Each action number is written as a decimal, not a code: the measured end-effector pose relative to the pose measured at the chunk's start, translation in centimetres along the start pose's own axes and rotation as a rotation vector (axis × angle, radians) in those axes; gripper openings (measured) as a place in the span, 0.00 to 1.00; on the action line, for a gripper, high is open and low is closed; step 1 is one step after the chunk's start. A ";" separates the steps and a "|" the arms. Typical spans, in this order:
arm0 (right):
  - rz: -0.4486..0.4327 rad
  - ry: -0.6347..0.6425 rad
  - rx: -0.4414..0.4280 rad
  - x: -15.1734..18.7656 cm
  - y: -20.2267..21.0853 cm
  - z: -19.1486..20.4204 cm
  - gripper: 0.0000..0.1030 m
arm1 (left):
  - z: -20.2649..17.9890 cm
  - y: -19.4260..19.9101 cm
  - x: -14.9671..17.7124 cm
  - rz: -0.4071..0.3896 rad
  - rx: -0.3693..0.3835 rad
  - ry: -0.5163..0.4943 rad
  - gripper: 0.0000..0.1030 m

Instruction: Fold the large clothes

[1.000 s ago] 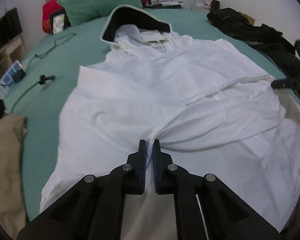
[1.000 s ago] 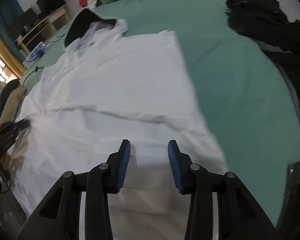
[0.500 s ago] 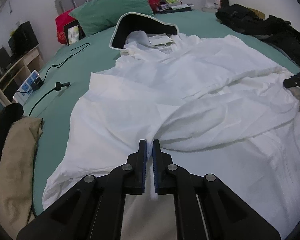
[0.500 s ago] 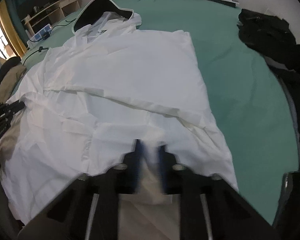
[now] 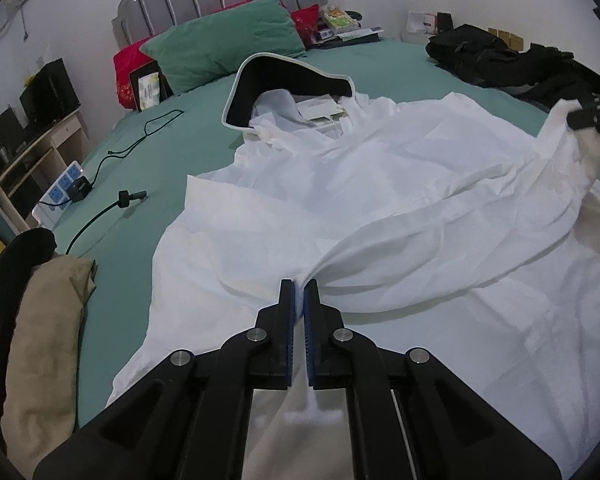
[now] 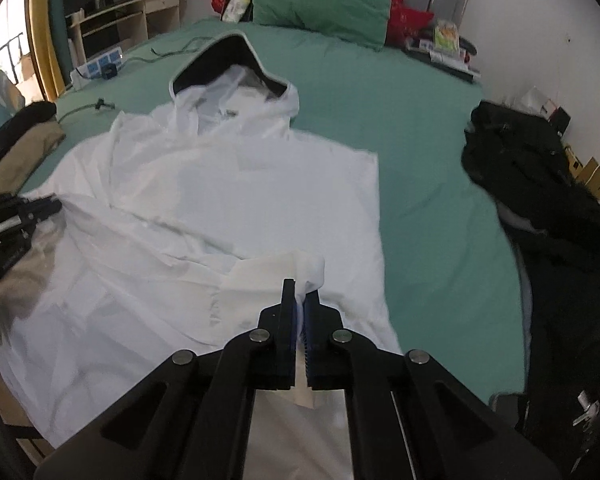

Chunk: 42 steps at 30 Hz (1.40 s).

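Note:
A large white hooded garment (image 5: 380,184) with a black-lined hood (image 5: 284,84) lies spread on the green bed; it also shows in the right wrist view (image 6: 220,200). My left gripper (image 5: 299,292) is shut on a bunch of its lower fabric, lifted a little off the bed. My right gripper (image 6: 300,292) is shut on another part of the lower edge, with a white fold sticking up past the pads. Each gripper shows at the edge of the other's view: the right gripper (image 5: 592,116) and the left gripper (image 6: 40,210).
A green bed sheet (image 6: 420,160) lies under everything. Black clothes (image 6: 540,184) are piled on the right side. A tan and black pile (image 5: 40,320) lies at the left edge. A cable (image 5: 112,208) and power strip (image 5: 64,196) lie at left. Green pillow (image 5: 228,44) at the headboard.
My right gripper went from open to shut on the garment's lower edge and lifted it. Both grippers have risen and pulled back, raising the fabric.

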State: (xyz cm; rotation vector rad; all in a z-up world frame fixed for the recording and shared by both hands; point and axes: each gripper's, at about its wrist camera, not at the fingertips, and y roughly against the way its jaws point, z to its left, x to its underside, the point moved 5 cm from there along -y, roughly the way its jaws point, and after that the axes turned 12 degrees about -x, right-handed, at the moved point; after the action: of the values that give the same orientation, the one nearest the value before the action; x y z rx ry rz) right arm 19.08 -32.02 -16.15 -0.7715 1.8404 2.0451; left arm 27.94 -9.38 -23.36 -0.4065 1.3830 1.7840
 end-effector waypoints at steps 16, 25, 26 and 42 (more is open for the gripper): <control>-0.480 0.327 0.099 -22.5 5.6 0.0 0.03 | 13.2 0.0 -16.6 -0.260 -0.156 0.190 0.03; -0.165 0.487 0.197 -7.2 -7.8 -2.0 0.03 | 5.2 -3.5 -7.9 -0.026 0.066 0.010 0.03; -0.121 0.487 0.188 -4.9 -8.6 -2.2 0.03 | 3.9 -3.8 -5.8 0.028 0.114 -0.010 0.04; -0.089 0.082 0.019 0.9 -4.8 -8.4 0.40 | 7.7 -5.1 4.5 0.367 0.109 0.168 0.56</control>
State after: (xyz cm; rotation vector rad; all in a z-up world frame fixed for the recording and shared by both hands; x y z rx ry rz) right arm 22.66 -39.69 -21.03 -0.9272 1.8313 1.9654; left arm 30.73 -0.24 -27.09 -0.2597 1.7549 1.9887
